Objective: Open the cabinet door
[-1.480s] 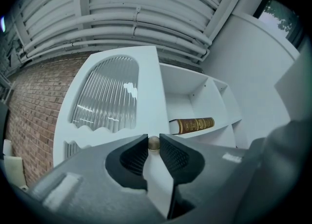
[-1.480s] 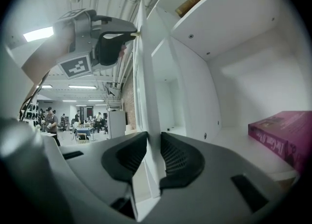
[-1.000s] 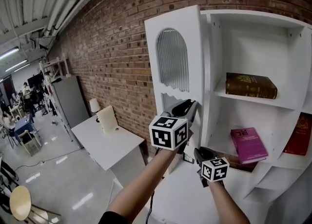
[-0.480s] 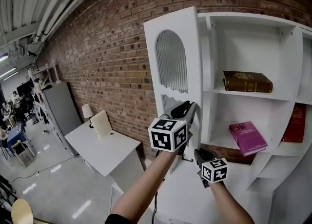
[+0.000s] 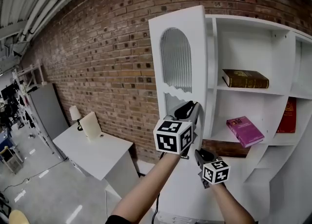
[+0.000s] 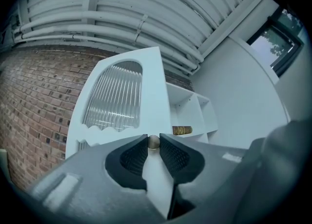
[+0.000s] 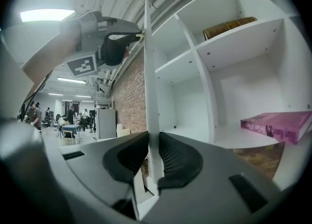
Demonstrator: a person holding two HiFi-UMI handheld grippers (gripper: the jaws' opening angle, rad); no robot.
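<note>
While the cabinet door (image 5: 178, 62) stands swung wide from the white cabinet (image 5: 273, 47), its free edge turned toward the head camera, both grippers have hold of it. The left gripper (image 5: 192, 108) sits near the middle of the head view, and its own view shows the 2 jaws closed almost together on the door's small brass knob (image 6: 153, 142), which is pinched between their tips. An arched pane of ribbed glass (image 6: 114, 96) fills the door's upper half at 11 o'clock from the knob. The right gripper (image 5: 199, 153) hangs just below the left one, at 5 o'clock from it. In the right gripper view its jaws stand narrowly apart with the door's thin edge running straight up between them, both ridged pads pressed to the panel's 2 faces. The door thus stands open, edge-on at 12 o'clock in that view, with the cabinet's bare shelves exposed at 3 o'clock of it. A brown book (image 5: 244, 78) lies flat on the upper shelf, a pink book (image 5: 243, 130) lies tilted on the shelf beneath, and a red book (image 5: 286, 115) stands in the next bay at 3 o'clock of the pink one. A brick wall (image 5: 107, 47) runs off at 9 o'clock of the door, with a white desk (image 5: 92, 152) and a small lamp (image 5: 75, 115) against it.
</note>
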